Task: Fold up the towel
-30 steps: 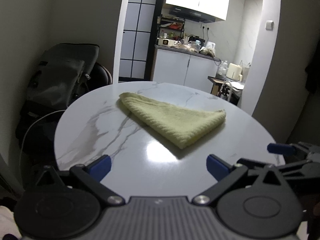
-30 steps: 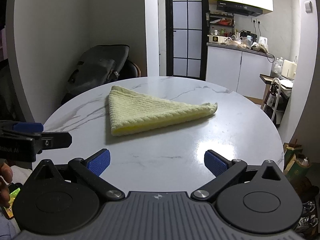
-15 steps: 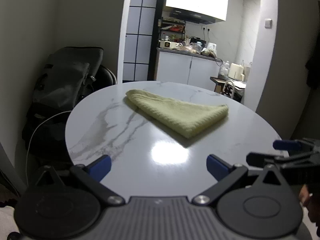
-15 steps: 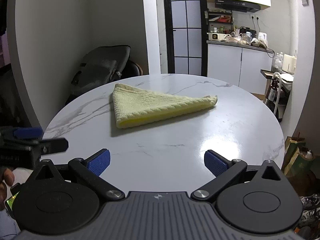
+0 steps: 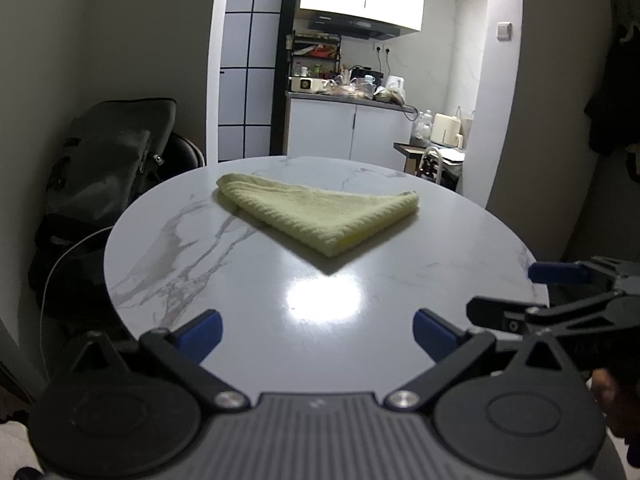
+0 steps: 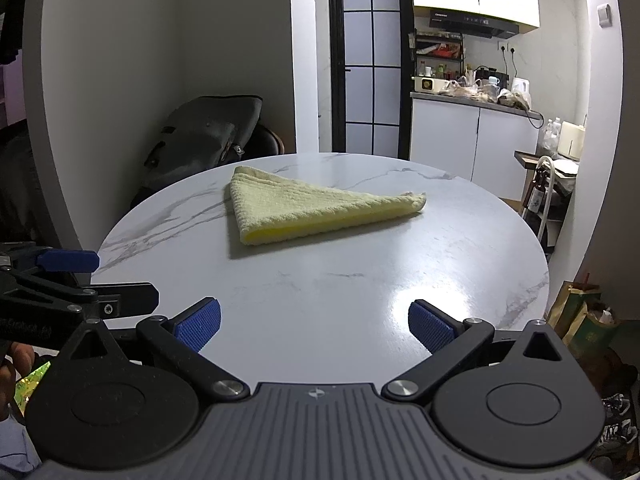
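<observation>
A pale yellow towel (image 5: 320, 210) (image 6: 316, 206) lies folded into a triangle on the far half of the round white marble table (image 5: 248, 300) (image 6: 460, 256). My left gripper (image 5: 316, 332) hangs open over the near table edge, well short of the towel, with nothing between its blue pads. My right gripper (image 6: 314, 324) is open too, also back at the near edge and empty. Each gripper shows at the side of the other's view: the right one (image 5: 560, 292) at the right, the left one (image 6: 60, 280) at the left.
A dark bag on a chair (image 5: 108, 160) (image 6: 200, 140) stands behind the table at the left. Beyond a doorway is a kitchen counter (image 5: 348, 128) with clutter. A paper bag (image 6: 580, 320) sits on the floor at the right. A hand (image 6: 12, 364) holds the left gripper.
Both grippers have drawn back and risen a little from the table; the towel looks smaller and farther off. The towel itself has not moved.
</observation>
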`<state>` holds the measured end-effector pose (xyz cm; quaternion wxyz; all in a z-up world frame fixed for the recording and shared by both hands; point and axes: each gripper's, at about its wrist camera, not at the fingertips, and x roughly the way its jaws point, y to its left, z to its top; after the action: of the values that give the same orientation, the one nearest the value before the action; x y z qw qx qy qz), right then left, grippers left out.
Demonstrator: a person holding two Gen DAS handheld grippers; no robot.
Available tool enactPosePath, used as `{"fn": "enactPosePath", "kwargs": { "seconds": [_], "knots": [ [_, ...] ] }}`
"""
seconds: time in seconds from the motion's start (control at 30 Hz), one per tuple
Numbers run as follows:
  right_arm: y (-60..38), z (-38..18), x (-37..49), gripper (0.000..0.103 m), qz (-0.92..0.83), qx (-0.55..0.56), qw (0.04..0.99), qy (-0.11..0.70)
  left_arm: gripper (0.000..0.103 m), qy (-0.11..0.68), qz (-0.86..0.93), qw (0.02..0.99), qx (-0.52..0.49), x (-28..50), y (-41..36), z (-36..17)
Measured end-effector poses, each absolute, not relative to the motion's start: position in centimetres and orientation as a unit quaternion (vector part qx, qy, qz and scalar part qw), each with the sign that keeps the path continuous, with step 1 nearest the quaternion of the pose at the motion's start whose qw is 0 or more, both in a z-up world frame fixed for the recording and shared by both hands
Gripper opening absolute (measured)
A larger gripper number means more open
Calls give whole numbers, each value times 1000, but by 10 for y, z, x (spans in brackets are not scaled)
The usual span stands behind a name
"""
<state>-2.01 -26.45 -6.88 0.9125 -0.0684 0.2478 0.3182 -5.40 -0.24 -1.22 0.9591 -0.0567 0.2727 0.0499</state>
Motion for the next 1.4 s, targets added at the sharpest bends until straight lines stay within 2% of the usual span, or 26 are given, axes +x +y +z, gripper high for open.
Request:
{"fn": "enactPosePath", "kwargs": {
  "seconds": [1.4],
  "knots": [
    [-267,-78,-19,102,329,-82,908,247,103,294,54,953,-56,-54,-7,-18]
  ]
}}
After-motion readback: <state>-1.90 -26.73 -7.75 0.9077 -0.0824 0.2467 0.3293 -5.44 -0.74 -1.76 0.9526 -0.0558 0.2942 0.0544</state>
